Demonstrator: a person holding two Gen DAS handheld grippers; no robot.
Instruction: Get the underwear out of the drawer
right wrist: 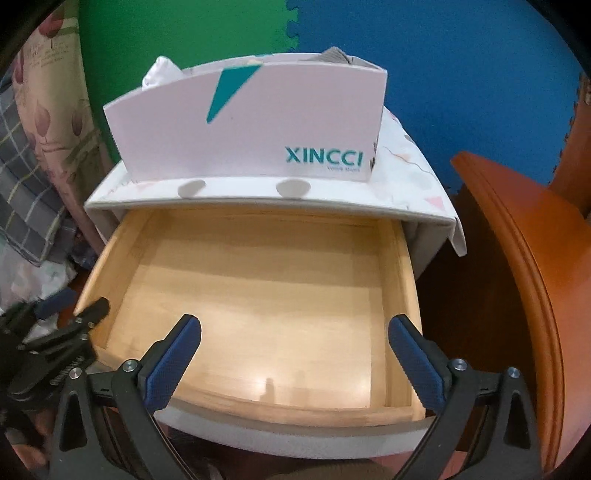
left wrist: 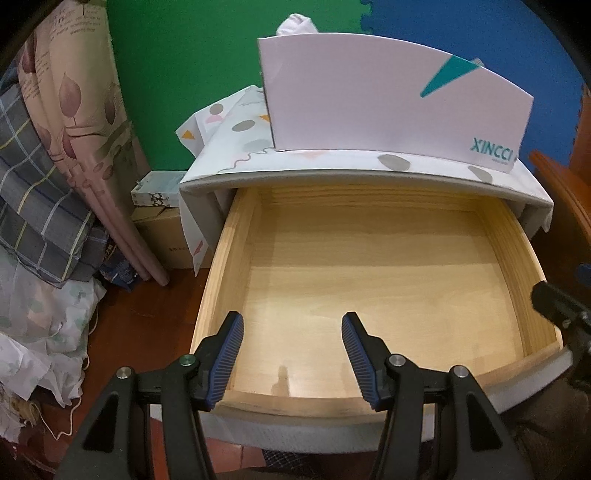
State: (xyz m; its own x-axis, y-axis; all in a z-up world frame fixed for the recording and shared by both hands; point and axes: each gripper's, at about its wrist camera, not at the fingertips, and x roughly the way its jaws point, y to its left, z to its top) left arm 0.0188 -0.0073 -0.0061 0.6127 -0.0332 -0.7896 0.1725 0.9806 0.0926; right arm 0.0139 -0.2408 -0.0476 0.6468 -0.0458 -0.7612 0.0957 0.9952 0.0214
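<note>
Left wrist view: drawer open and bare at twelve o'clock of left tool, spread, holding nothing; underwear unseen inside; right tool spread wide, equally near.

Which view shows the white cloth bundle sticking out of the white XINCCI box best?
The right wrist view: the white cloth bundle rises clear above the left end of the white cardboard XINCCI box, folds visible. In the left wrist view only the bundle's rounded top peeks over the box's rim.
</note>
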